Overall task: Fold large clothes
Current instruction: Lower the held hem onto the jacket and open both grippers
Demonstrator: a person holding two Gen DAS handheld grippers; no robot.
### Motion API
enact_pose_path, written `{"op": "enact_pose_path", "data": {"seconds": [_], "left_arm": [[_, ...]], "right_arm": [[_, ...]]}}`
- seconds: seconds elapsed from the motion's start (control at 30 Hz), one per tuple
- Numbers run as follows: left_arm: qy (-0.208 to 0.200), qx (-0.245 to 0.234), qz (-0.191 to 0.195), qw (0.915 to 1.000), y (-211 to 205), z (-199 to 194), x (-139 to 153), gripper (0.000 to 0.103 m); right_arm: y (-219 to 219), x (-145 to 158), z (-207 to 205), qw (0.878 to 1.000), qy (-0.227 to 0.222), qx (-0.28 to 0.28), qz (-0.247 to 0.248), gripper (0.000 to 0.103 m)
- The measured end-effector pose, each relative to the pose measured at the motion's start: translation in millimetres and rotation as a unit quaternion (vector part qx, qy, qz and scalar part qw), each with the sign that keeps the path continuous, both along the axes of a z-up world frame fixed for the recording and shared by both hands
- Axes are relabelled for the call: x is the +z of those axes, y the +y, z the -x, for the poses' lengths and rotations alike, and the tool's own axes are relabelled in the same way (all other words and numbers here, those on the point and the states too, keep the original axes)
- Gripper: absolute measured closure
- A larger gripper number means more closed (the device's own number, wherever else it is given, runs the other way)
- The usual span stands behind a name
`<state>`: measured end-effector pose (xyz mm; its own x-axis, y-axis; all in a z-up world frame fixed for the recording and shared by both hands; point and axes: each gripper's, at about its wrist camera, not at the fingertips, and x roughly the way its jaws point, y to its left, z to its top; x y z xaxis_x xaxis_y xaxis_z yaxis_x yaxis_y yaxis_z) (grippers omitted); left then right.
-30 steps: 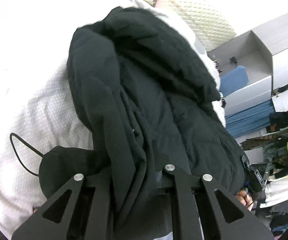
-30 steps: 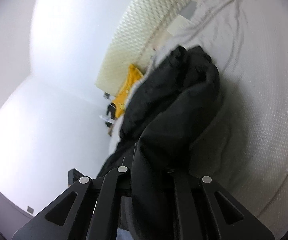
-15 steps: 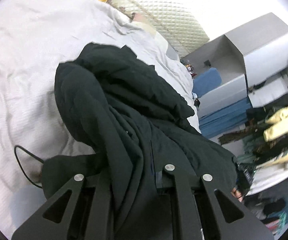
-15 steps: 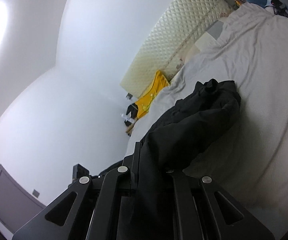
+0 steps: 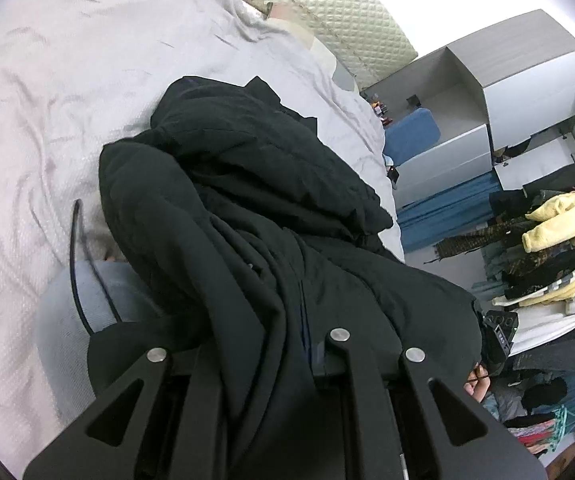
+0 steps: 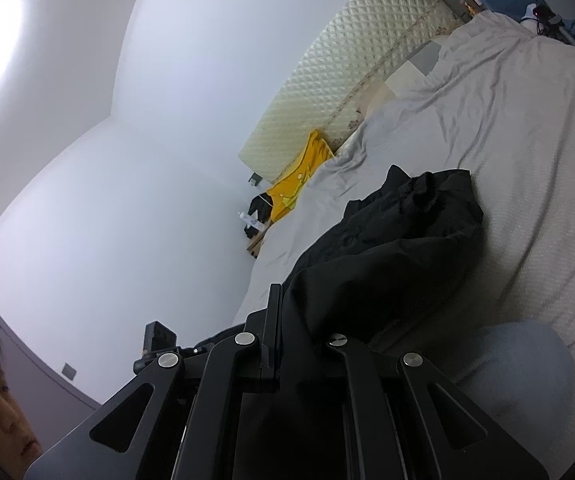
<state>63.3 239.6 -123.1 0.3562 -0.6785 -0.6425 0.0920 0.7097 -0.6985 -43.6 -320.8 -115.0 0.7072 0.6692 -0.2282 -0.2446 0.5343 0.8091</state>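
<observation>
Left wrist view: left hand-held gripper pinches black coat fabric, right hand-held gripper likewise clamped on it, coat's far end bunched on the white bed, quilted headboard behind.

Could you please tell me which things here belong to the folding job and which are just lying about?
Part of the job:
- bulky black padded coat
- left gripper, shut on it
- right gripper, shut on it
- white-sheeted bed underneath

Lying about:
- yellow garment by the headboard
- rack of hanging clothes
- blue cushion
</observation>
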Motion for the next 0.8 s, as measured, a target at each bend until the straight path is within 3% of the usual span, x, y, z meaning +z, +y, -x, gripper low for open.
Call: {"op": "enact_pose_path", "data": {"seconds": [0.13,0.23,0.43,0.57,0.8], "left_arm": [[-0.018,0.001,-0.01,0.9998,0,-24,7,0.09],[-0.006,0.0,0.002,1.0,1,-52,7,0.089],[0.013,0.009,0.022,0.9996,-1,-115,12,0.086],[0.04,0.032,0.028,0.9983,5,-169,4,0.083],[0.081,0.068,-0.013,0.9943,-6,-218,-9,0.081]], "right_arm": [[-13,-6,-27,0.999,-0.006,-0.001,-0.044,0.098],[-27,-11,-61,0.997,0.007,-0.011,-0.071,0.098],[-39,-8,-137,0.997,0.025,-0.027,-0.073,0.098],[-47,-26,-187,0.992,0.072,-0.052,-0.094,0.097],[-54,-51,-251,0.98,0.151,-0.095,-0.086,0.097]]}}
